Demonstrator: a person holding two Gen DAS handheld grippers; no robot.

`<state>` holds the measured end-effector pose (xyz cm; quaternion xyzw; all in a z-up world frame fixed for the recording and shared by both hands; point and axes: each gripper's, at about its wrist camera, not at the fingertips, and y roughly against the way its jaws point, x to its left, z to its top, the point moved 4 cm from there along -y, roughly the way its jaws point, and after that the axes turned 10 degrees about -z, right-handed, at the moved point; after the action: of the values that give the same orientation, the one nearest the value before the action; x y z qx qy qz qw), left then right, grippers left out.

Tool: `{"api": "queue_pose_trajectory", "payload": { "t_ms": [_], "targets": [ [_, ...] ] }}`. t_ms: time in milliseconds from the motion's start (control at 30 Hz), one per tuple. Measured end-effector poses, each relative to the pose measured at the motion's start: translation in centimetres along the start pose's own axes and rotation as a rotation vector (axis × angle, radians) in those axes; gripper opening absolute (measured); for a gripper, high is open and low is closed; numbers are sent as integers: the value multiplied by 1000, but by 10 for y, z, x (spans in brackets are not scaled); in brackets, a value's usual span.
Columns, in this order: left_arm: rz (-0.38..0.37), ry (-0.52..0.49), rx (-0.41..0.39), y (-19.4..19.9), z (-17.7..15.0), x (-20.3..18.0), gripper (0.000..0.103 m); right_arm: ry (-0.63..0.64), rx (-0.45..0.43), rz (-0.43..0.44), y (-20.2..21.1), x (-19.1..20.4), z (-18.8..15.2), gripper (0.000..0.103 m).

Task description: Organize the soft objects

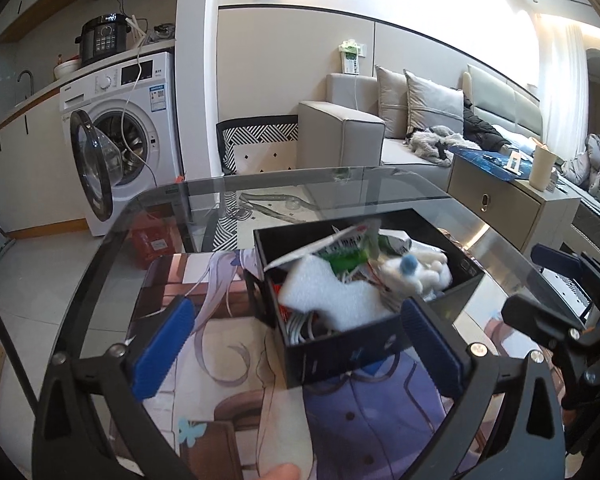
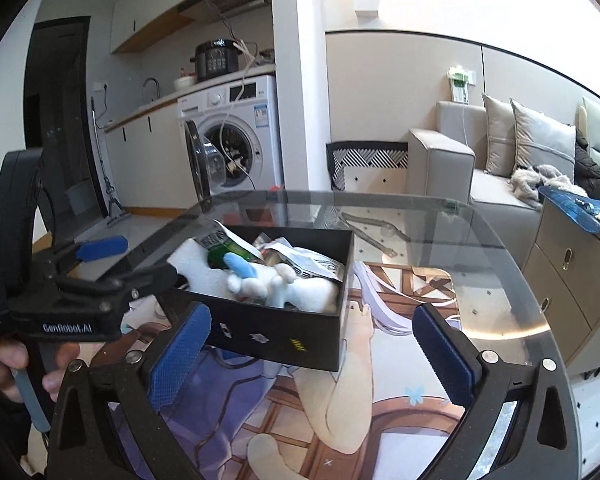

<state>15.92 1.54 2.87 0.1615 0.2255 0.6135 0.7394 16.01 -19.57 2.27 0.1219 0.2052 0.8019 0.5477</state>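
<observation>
While both grippers hang released and empty, the black box [image 2: 284, 332] at twelve o'clock holds plush toy [image 2: 296, 288], foam [image 1: 332, 300], packets; sorting looks nearly done.

black box [image 1: 340, 344] bottom: buried under foam | packet [image 1: 352, 236] print: blurred | box stickers [image 2: 260, 338]: too small to read

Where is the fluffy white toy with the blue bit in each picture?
Left wrist view: the white plush toy lies at the right side of the black box, beside the white foam piece.
Right wrist view: the white plush toy sits at the box's near middle, just behind the front wall.
Shared landmark: the washing machine with its door open, beyond the glass table.
</observation>
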Motion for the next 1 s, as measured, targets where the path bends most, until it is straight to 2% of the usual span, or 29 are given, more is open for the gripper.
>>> {"api": "queue_pose_trajectory", "payload": {
  "t_ms": [267,467,633,1000],
  "targets": [
    [13,7,-29,14,-20,-1,103,4,-52,23,11,8,-9,102],
    [34,49,-78,18,-29,4,103,28,-43,21,6,11,-15,102],
    [50,79,-82,15,-34,10,103,26,-54,19,8,13,-17,102],
    [74,70,-90,15,-33,11,103,21,-49,-2,8,13,-18,103]
  ]
}}
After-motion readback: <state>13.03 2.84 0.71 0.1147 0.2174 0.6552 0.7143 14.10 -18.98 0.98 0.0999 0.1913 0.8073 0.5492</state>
